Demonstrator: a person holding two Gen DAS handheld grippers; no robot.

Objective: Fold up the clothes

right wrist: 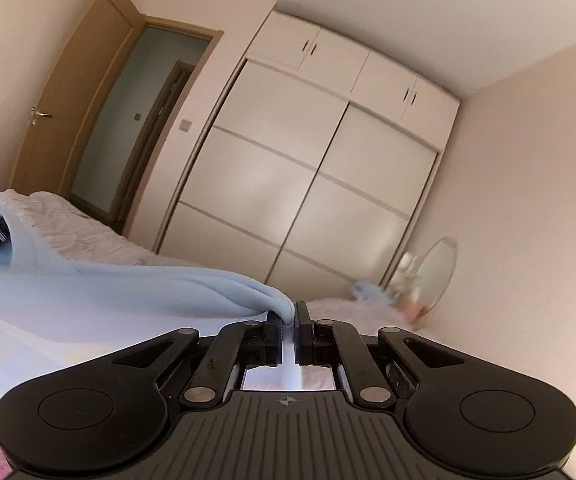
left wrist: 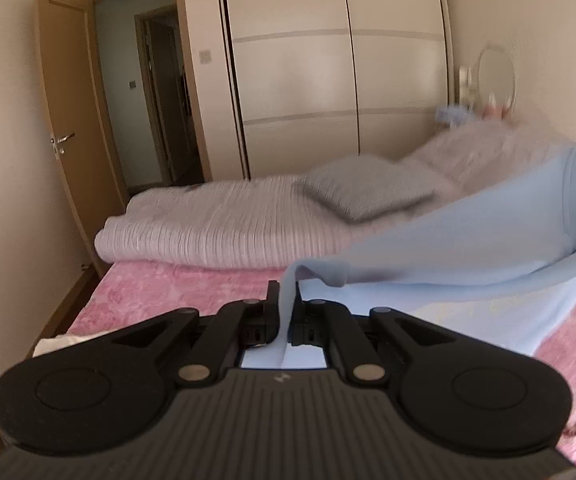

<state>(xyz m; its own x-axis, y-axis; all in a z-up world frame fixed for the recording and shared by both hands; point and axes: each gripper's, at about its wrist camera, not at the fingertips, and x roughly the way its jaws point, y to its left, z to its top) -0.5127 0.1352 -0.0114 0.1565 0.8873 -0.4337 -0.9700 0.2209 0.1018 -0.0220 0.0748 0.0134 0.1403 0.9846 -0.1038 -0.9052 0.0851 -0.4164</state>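
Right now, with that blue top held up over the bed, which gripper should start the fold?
Neither clearly: the left gripper and right gripper each pinch the light blue top, lifted above the pink bedcover.

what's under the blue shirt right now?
The light blue shirt hangs pinched in both grippers, left and right. Below it lies the pink bedspread. Whatever sits directly beneath the fabric is covered.

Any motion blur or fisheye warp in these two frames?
Left wrist view: pillow and folded quilt smeared, left gripper sharp. Right wrist view: wardrobe bowed and tilted, round mirror blurred, right gripper sharp.
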